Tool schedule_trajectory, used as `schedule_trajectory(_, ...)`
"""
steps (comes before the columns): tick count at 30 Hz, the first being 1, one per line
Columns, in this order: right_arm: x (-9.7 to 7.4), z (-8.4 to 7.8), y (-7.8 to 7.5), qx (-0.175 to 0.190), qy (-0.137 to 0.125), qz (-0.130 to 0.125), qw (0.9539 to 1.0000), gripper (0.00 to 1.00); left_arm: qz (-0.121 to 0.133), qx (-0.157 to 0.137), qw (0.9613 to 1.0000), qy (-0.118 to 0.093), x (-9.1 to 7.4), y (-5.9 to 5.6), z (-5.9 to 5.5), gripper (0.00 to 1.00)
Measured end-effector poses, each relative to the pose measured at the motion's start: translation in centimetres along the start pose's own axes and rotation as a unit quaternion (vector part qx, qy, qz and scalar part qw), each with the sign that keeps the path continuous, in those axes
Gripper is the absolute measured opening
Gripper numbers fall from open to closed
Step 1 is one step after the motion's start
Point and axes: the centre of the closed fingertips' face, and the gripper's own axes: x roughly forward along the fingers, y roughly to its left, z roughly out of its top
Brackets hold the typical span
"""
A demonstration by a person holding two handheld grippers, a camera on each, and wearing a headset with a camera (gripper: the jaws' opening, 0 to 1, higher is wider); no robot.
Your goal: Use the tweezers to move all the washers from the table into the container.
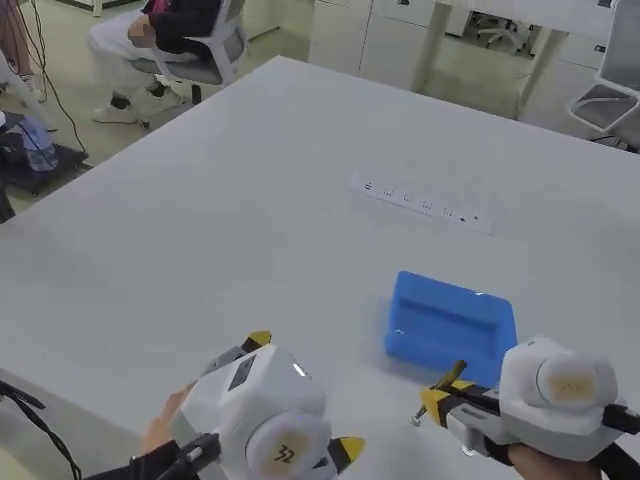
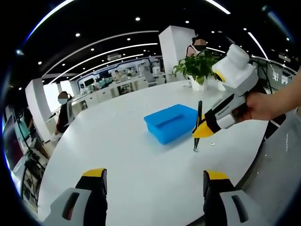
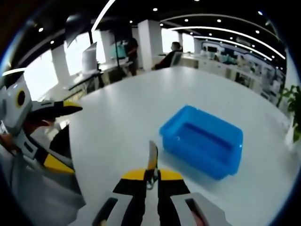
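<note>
The blue container (image 1: 450, 325) is an open rectangular tray on the white table (image 1: 250, 230), with nothing visible in it. My right gripper (image 1: 445, 398) hovers at its near edge, shut on thin tweezers (image 1: 440, 390) that point down at the table. In the left gripper view the tweezers (image 2: 197, 127) touch the table just in front of the container (image 2: 171, 123), beside a small pale speck (image 2: 212, 142) that may be a washer. In the right gripper view the tweezers (image 3: 151, 160) stick out between shut jaws toward the container (image 3: 202, 139). My left gripper (image 1: 302, 393) is open and holds nothing, with its fingers (image 2: 94, 188) wide apart.
A white power strip (image 1: 420, 203) lies on the table beyond the container. A person sits on an office chair (image 1: 200, 50) at the far left, off the table. The table's near edge runs just below both grippers. A potted plant (image 2: 197, 70) stands at the far end.
</note>
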Motion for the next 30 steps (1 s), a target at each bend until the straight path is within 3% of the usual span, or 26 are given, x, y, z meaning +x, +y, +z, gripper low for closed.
schedule_trajectory(18, -2.0, 5.7, -2.9, -0.02, -0.054, -0.025, 0.998, 0.05, 0.001, 0.003, 1.0, 0.002, 0.2, 0.0, -0.1, 0.86)
schedule_trajectory(28, -1.5, 7.6, -6.2, -0.024, -0.067, -0.053, 0.996, 0.05, 0.001, 0.006, 1.0, 0.006, 0.2, 0.0, -0.2, 0.85)
schedule_trajectory(30, -1.1, 7.5, -6.2, -0.022, -0.063, -0.055, 0.9962, 0.05, 0.002, 0.007, 0.9999, 0.007, 0.2, 0.0, -0.3, 0.85)
